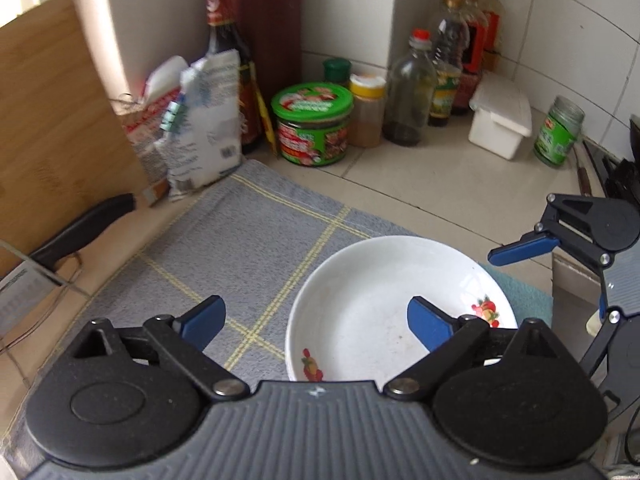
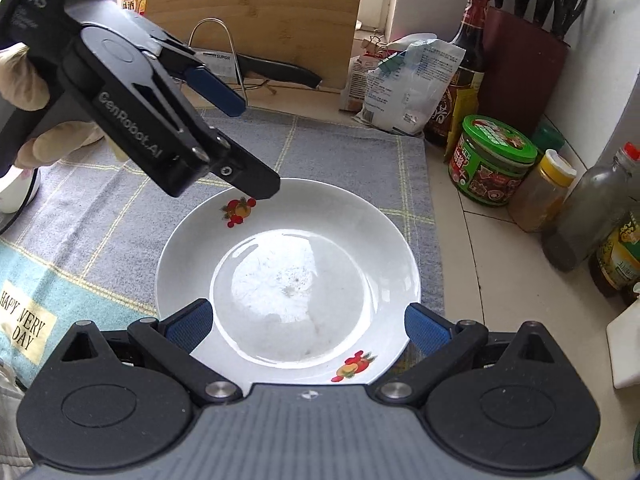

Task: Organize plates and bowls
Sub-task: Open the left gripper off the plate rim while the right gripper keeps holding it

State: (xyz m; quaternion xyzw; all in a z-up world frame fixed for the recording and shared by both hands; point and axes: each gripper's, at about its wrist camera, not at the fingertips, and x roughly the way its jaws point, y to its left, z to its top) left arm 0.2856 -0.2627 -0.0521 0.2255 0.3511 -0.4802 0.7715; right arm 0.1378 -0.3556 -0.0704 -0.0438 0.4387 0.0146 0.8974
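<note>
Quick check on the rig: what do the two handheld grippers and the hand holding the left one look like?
Both grippers are black linkage frames with round pivot discs, silver pins, a ribbed grey body and blue finger pads. The left gripper carries white "GenRobot.AI" lettering along its side. The left hand wears a light beige glove. The right gripper looks the same; its hand is out of view.
</note>
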